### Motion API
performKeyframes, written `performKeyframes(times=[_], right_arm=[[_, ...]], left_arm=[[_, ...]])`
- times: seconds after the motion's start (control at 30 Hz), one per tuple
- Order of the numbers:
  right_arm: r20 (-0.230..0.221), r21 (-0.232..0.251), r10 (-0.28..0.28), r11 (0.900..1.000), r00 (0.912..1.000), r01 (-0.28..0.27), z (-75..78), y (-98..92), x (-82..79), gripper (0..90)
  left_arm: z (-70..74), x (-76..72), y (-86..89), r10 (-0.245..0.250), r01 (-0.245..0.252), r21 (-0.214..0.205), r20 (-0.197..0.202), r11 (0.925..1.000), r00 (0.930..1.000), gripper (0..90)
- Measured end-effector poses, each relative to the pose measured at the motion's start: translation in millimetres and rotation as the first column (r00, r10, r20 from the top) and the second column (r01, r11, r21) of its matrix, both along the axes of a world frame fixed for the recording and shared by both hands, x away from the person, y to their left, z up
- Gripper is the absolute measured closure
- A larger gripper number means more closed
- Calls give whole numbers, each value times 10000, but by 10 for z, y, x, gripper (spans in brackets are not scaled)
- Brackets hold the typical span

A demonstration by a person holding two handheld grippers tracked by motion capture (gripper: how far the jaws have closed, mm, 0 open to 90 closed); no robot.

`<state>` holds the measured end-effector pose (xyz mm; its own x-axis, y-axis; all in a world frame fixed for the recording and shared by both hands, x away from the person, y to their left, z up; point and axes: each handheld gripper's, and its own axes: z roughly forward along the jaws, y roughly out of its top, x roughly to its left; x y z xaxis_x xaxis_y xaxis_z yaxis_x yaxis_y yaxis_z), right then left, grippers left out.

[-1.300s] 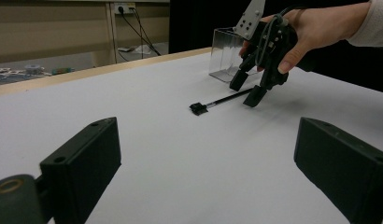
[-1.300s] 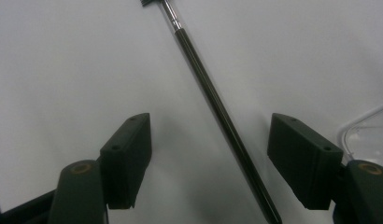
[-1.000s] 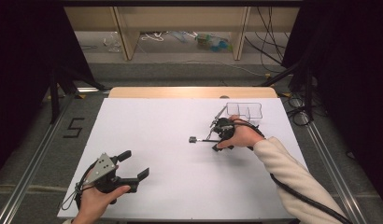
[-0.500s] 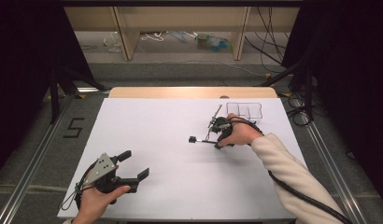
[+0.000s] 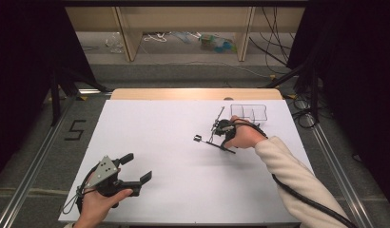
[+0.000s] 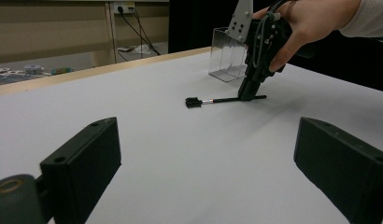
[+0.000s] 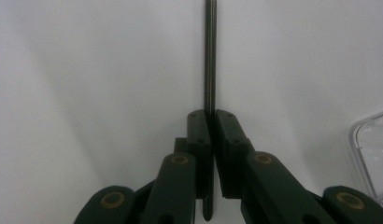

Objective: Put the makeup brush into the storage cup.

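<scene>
One slim black brush lies flat on the white surface near the clear compartment box, its handle pinched between the jaws of the right tool, which have just been closing onto it — a second ago they stood wide around the handle, while the hand has kept its place. To lift cleanly, I judge the grip should stay firm and the brush rise level, since the thin handle could swivel in the pads. Off at the near left corner, the left tool rests unchanged — jaws wide, holding nothing.
</scene>
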<state>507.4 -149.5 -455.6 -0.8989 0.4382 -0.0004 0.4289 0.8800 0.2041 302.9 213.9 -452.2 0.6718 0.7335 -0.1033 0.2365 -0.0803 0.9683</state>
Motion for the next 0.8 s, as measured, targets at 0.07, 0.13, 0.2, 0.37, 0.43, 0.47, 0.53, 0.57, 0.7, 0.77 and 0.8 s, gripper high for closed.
performKeyframes(times=[0.07,0.13,0.2,0.37,0.43,0.47,0.53,0.57,0.7,0.77,0.8], right_arm=[[-20,13,-164,9999,9999,164,2,3,-10,858],[-52,54,-70,10000,10000,70,6,-4,-12,858],[-38,58,-143,9999,9999,143,8,-8,-13,858],[52,281,-263,9993,9996,261,2,-32,-25,859],[51,408,-342,9986,9994,340,-1,-49,-32,859],[-6,468,-297,9985,9996,297,2,-59,-31,859],[-19,562,-347,9978,9994,347,1,-69,-45,859],[-10,590,-303,9978,9995,303,3,-77,-48,859],[82,932,-438,9947,9990,428,10,-104,-71,859],[87,1191,-354,9923,9993,341,21,-131,-81,859],[97,1263,-397,9913,9992,381,26,-141,-91,859]], left_arm=[[-3,0,-3,21,-21,-45,-50,10000,10000,71],[-2,0,-2,17,-17,-36,-41,10000,10000,71],[-2,2,0,3,-3,-18,-25,10000,10000,71],[-3,2,0,10,-10,-25,-34,10000,10000,72],[-3,2,0,13,-13,-24,-37,10000,10000,72],[-4,2,0,8,-8,-16,-40,10000,10000,71],[-3,3,0,-12,12,36,-15,10000,10000,72],[-3,2,0,-5,5,36,-23,10000,10000,72],[-3,4,2,-1,2,42,-25,10000,10000,72],[-3,4,2,1,-1,35,-20,10000,10000,72],[-3,4,1,3,-3,30,-22,10000,10000,72]])
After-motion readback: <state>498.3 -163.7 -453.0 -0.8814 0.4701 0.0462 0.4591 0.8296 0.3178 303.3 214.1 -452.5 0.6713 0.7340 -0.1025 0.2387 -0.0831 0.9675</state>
